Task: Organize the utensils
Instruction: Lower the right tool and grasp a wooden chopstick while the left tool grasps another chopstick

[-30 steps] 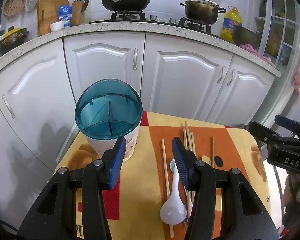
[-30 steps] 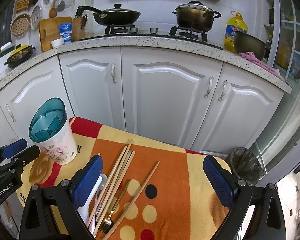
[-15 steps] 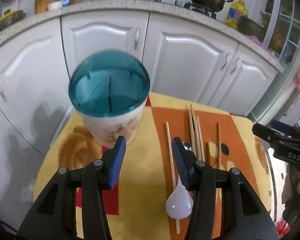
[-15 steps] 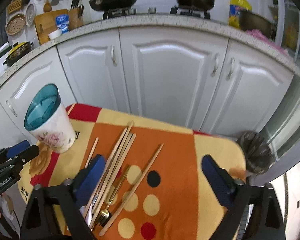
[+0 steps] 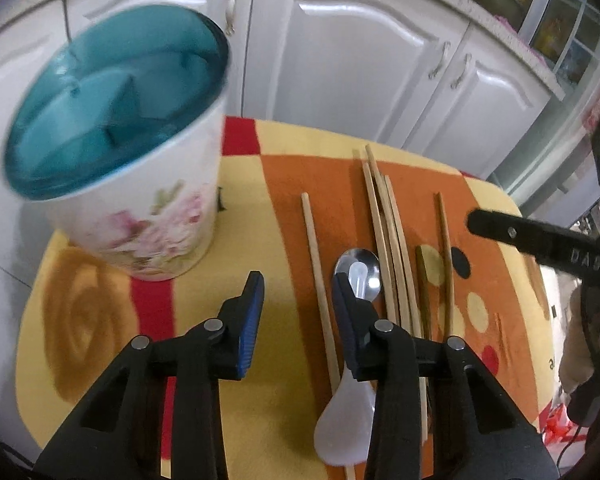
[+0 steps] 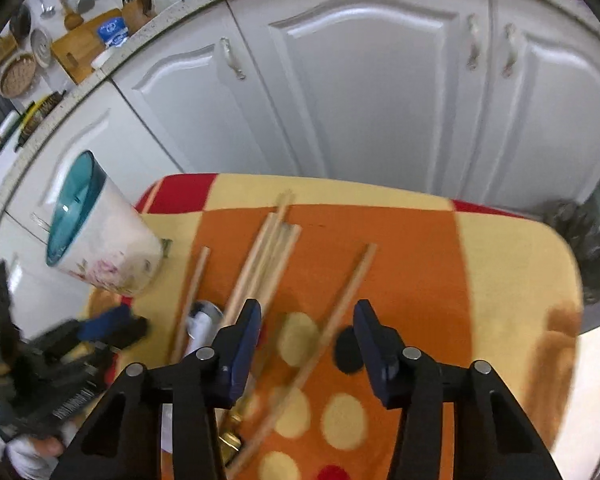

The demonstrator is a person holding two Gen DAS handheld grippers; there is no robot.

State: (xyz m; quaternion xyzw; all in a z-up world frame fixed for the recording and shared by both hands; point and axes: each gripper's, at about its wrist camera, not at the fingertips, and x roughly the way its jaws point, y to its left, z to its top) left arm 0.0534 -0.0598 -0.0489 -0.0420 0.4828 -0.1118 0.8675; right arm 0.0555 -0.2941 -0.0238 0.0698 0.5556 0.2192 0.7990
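A floral utensil holder (image 5: 140, 216) with a teal divided insert stands at the table's left; it also shows in the right wrist view (image 6: 112, 256). Wooden chopsticks (image 5: 388, 240), a metal spoon (image 5: 362, 266), a white plastic spoon (image 5: 344, 420) and a gold fork handle (image 5: 422, 280) lie on the patterned cloth. My left gripper (image 5: 298, 284) hangs low over the cloth with its jaws closing. A lone chopstick (image 5: 318, 276) lies between them, untouched. My right gripper (image 6: 308, 312) is also closing, astride a slanted chopstick (image 6: 340, 308) without pressing on it.
The small table (image 6: 520, 280) has a rounded edge under an orange, yellow and red cloth. White cabinet doors (image 6: 380, 100) stand close behind it. A bin with a black bag (image 6: 592, 256) sits off the right edge. Kitchenware lines the counter (image 6: 88, 40).
Both grippers have sunk toward the cloth and tipped further down. The right jaws have narrowed a lot, the left a little. The holder and utensils lie where they were.
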